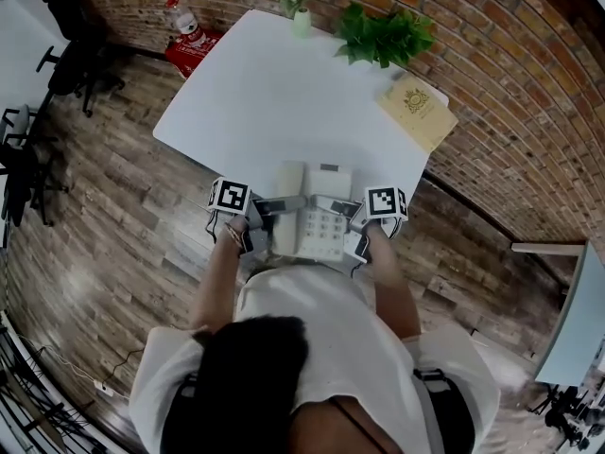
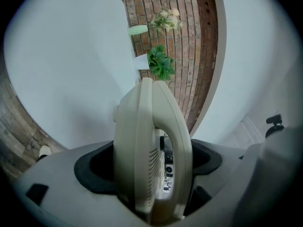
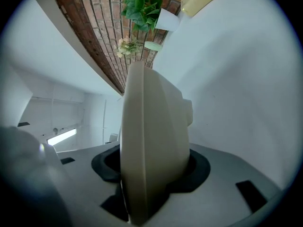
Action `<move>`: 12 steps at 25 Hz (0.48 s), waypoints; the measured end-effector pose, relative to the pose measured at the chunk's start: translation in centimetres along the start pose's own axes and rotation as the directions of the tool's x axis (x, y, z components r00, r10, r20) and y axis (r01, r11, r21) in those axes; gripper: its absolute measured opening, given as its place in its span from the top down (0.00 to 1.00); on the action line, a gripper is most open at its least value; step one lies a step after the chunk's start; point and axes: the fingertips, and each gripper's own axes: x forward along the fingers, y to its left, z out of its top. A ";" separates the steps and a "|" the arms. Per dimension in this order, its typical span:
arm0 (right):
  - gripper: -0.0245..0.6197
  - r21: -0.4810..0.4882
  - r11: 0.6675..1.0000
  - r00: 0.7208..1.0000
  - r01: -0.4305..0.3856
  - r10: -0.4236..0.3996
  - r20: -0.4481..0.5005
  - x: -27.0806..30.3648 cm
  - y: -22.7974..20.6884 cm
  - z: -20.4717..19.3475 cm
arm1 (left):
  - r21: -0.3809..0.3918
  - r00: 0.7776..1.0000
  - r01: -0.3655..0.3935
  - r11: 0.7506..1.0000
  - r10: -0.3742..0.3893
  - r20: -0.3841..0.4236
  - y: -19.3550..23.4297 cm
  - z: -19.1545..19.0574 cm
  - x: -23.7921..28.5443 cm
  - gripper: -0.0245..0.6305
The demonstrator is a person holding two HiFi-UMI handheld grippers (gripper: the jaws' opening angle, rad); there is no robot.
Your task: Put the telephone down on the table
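Observation:
A beige desk telephone [image 1: 317,211] with handset and keypad is held between both grippers at the near edge of the white table [image 1: 265,93]. My left gripper [image 1: 267,218] is shut on its left side, where the handset [image 1: 288,206] lies. My right gripper [image 1: 356,227] is shut on its right side. In the left gripper view the telephone [image 2: 142,145] stands edge-on between the jaws, and the right gripper view shows the telephone [image 3: 151,145] the same way. I cannot tell whether it touches the tabletop.
A beige book [image 1: 417,110] lies at the table's right corner. A green plant [image 1: 383,34] and a vase of flowers [image 1: 299,8] stand at the far edge. On the wooden floor are a red box [image 1: 192,45] and office chairs [image 1: 76,36]. A brick wall runs behind.

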 end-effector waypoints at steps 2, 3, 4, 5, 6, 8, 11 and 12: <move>0.59 0.013 1.000 1.000 -0.003 0.003 -0.010 0.1 -0.4 0.7 | 0.002 1.000 -0.002 1.000 0.002 -0.001 0.4 0.7 0.4 0.26; 0.59 0.019 1.000 1.000 -0.002 0.003 -0.013 0.2 -0.7 1.0 | 0.004 1.000 0.005 1.000 -0.005 -0.003 0.5 1.1 0.6 0.26; 0.59 0.023 1.000 1.000 0.000 0.000 -0.014 0.2 -0.9 1.2 | 0.006 1.000 0.014 1.000 -0.014 -0.003 0.6 1.3 0.8 0.26; 0.59 0.024 1.000 1.000 0.003 -0.003 -0.014 0.3 -1.1 1.4 | 0.008 1.000 0.022 1.000 -0.022 -0.004 0.6 1.5 1.0 0.26; 0.59 0.023 1.000 1.000 0.006 -0.006 -0.013 0.4 -1.2 1.6 | 0.009 1.000 0.025 1.000 -0.025 -0.003 0.6 1.7 1.0 0.26; 0.58 0.023 1.000 1.000 0.014 -0.014 -0.012 0.6 -1.3 2.1 | 0.005 1.000 0.023 1.000 -0.023 -0.003 0.8 2.2 1.0 0.26; 0.58 0.034 0.999 1.000 0.024 -0.023 -0.011 1.3 -1.5 2.7 | -0.012 1.000 -0.001 1.000 0.001 -0.008 1.5 3.1 0.7 0.26; 0.57 0.034 0.999 1.000 0.026 -0.026 -0.010 1.6 -1.5 3.0 | -0.011 1.000 0.003 1.000 -0.004 -0.008 1.5 3.4 0.6 0.26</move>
